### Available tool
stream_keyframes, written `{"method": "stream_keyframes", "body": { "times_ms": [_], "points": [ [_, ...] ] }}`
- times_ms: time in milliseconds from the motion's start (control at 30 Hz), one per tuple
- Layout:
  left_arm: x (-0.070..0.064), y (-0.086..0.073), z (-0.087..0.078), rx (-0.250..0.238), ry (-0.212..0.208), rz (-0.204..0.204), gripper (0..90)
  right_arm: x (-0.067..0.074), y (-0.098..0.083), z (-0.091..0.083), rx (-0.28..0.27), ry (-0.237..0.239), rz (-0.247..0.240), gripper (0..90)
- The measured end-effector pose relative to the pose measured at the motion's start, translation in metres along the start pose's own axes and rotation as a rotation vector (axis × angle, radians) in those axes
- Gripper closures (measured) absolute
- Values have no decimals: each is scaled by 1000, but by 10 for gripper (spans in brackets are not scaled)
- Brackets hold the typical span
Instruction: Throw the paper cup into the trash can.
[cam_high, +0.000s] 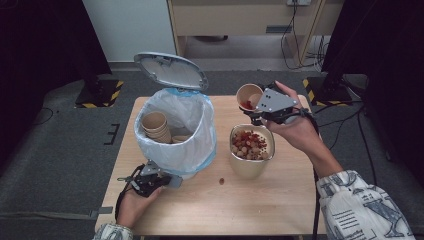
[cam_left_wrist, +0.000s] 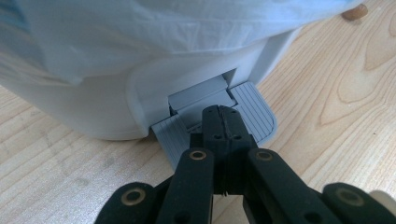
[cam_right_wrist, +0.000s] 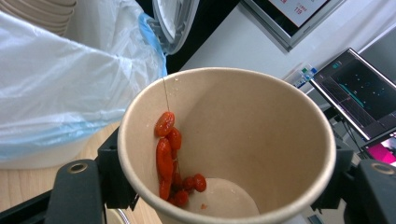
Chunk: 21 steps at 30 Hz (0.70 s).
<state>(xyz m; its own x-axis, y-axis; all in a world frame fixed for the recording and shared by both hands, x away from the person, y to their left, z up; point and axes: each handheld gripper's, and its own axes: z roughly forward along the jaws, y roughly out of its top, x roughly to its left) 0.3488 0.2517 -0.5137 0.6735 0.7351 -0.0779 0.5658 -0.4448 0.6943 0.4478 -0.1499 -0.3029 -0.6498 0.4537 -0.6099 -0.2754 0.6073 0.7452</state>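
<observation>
My left gripper (cam_high: 167, 180) is shut, its tips pressed down on the grey foot pedal (cam_left_wrist: 212, 119) of the white pedal bin (cam_high: 175, 125), whose lid (cam_high: 170, 70) stands open. Stacked paper cups (cam_high: 156, 127) lie inside the bin's plastic liner. My right gripper (cam_high: 255, 112) is shut on a paper cup (cam_high: 248, 96), held in the air behind the bowl; red berries (cam_right_wrist: 169, 156) stick to its inner wall. A tan bowl (cam_high: 251, 150) full of red and brown dried fruit stands on the table at the right of the bin.
One loose brown piece (cam_high: 221, 180) lies on the wooden table (cam_high: 215, 205) in front of the bowl. Yellow-black stand feet (cam_high: 100, 92) rest on the grey floor behind the table. A monitor (cam_right_wrist: 359, 93) shows in the right gripper view.
</observation>
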Motion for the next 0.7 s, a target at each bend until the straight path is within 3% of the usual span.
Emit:
{"method": "stream_keyframes", "body": {
  "times_ms": [700],
  "points": [
    [-1, 0, 0, -3, 1, -3, 900, 6, 26, 17, -44, 52, 72, 282]
  ]
}}
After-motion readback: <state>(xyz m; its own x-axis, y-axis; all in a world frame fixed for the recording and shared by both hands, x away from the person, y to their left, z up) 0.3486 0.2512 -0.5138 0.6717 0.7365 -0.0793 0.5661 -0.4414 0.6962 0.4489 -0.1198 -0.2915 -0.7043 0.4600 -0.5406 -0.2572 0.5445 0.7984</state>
